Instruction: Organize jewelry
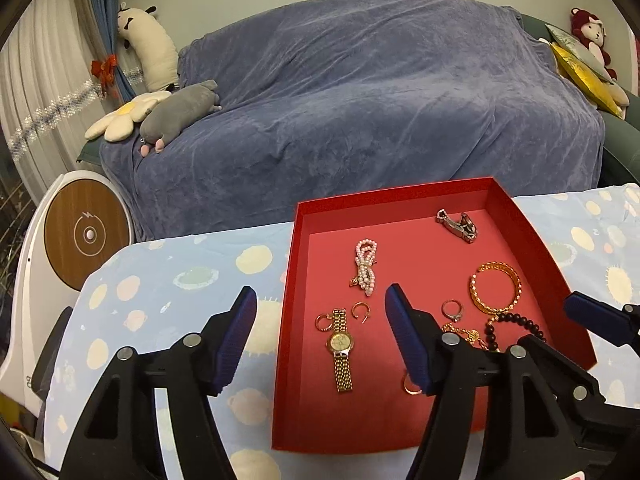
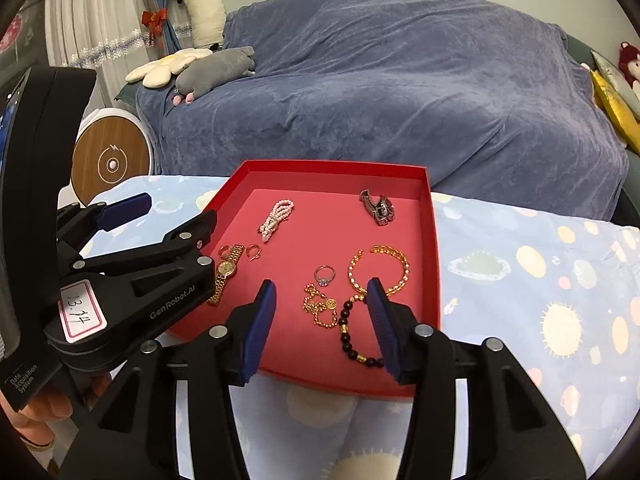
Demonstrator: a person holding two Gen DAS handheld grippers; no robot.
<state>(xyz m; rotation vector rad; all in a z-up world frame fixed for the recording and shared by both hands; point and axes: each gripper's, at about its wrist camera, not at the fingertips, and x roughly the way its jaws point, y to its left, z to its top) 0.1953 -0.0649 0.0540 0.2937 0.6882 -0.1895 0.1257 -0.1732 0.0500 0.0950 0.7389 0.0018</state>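
Red tray [image 2: 434,248] on the patterned cloth [image 2: 540,280] holds two watches, three bracelets, a chain and a ring. Left gripper [image 2: 176,208], marked "GenRobot.AI" and "Data Acquisition System", and right gripper [image 2: 322,322] both gape, empty.

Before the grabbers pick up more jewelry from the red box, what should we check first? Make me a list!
1. Left gripper has its jaws open with nothing in them: ok.
2. Right gripper has its jaws open with nothing in them: ok.
3. Red box sits flat on the table: ok.
4. Gold watch lies apart from the pearl bracelet: ok.
5. Gold chain is free of the dark bead bracelet: not ok, they touch.
6. The small ring lies clear of the gold bangle: ok.
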